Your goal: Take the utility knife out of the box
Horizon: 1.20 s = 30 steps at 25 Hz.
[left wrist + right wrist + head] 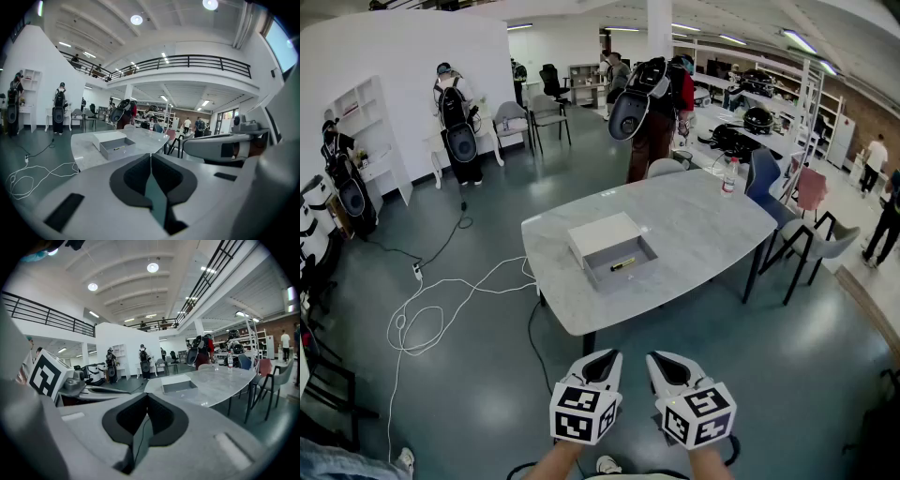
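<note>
The utility knife [622,264] lies in the open grey tray of the box [621,251], a small dark and yellow thing set slantwise on the tray floor, with the box's white cover just behind it on the far side. The box sits near the middle of the marble-topped table [694,225], closer to its left end. Both grippers hang in the air on the near side, well apart from the table and over the dark green floor. The left gripper [601,365] has its claw closed tip to tip with nothing in it, and the right gripper [667,367] beside it is the same, claw pinched together and empty. The two are held side by side, near each other but not touching, and point towards the table. A water bottle [729,175] stands upright at the table's far right edge. A white cable [441,300] loops across the floor to the left of the table. Further off, a person with a large backpack [652,112] stands just beyond the table's far side, and another [457,122] stands by the white wall at far left.
</note>
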Available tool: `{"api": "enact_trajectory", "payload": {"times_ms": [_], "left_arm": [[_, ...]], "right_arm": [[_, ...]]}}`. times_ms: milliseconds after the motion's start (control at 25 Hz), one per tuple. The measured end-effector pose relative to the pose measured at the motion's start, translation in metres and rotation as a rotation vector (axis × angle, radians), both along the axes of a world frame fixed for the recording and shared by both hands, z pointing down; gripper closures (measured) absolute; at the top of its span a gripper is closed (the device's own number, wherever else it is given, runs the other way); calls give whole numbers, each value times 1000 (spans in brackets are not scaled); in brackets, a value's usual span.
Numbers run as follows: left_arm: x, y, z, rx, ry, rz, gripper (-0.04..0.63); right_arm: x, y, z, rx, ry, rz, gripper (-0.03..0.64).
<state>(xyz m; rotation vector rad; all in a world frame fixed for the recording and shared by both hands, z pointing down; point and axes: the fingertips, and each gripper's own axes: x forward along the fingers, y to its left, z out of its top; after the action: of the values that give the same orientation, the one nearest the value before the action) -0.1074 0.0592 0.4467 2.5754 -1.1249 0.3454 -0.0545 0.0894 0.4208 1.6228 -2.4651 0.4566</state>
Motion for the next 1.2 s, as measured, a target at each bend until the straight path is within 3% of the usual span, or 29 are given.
{"api": "enact_trajectory", "payload": {"times_ms": [560,1200], "left_arm": [[13,-6,3,-6,7,7,577],[77,-90,16,-27,-17,-49,577]], "right_arm": [[7,-9,9,-8,-14,-22,612],[68,-103,19,-22,-17,-113,612]]}}
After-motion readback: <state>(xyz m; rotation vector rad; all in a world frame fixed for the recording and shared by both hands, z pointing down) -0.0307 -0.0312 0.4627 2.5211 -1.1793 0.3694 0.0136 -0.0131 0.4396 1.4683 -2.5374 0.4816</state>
